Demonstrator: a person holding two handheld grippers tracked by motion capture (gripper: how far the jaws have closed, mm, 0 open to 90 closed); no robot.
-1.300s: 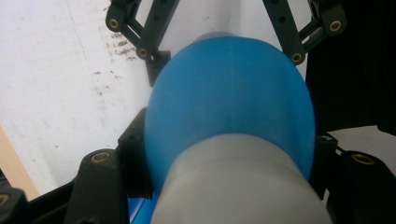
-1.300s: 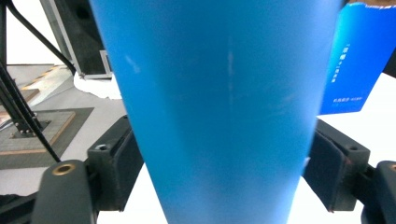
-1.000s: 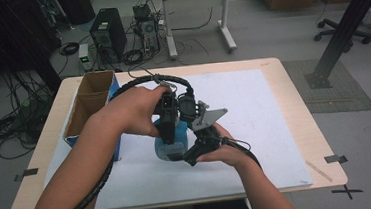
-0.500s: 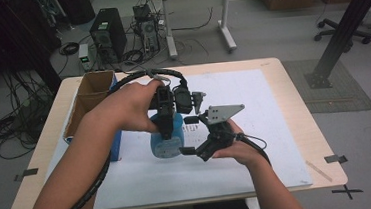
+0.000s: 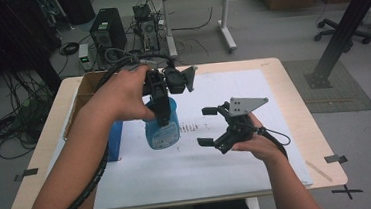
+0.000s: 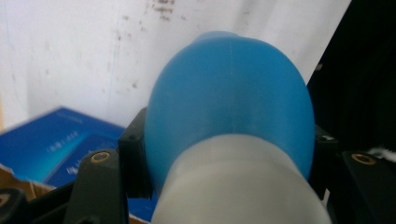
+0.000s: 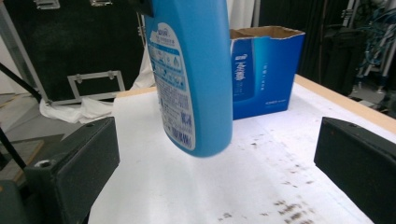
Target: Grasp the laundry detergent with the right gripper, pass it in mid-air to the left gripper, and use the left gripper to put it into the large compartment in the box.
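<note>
A blue bottle point(image 5: 162, 130) with a white printed label hangs tilted just above the white paper, its base off the sheet in the right gripper view point(image 7: 196, 79). My left gripper point(image 5: 161, 109) is shut on its upper part from above; the rounded blue shoulder point(image 6: 231, 93) sits pressed between the two black jaws. To the right of the bottle and apart from it, my right gripper point(image 5: 208, 127) is held level and points at it, its jaws point(image 7: 217, 158) wide open with nothing between them.
An open box point(image 5: 88, 94) with a blue side point(image 7: 266, 70) stands at the table's left edge, just behind the bottle. White paper point(image 5: 229, 171) with dark smudges covers most of the wooden table point(image 5: 293, 91). Black cables trail along the left forearm.
The left gripper has raised the bottle off the paper. The right gripper has drawn back to the right, away from the bottle, with its jaws apart.
</note>
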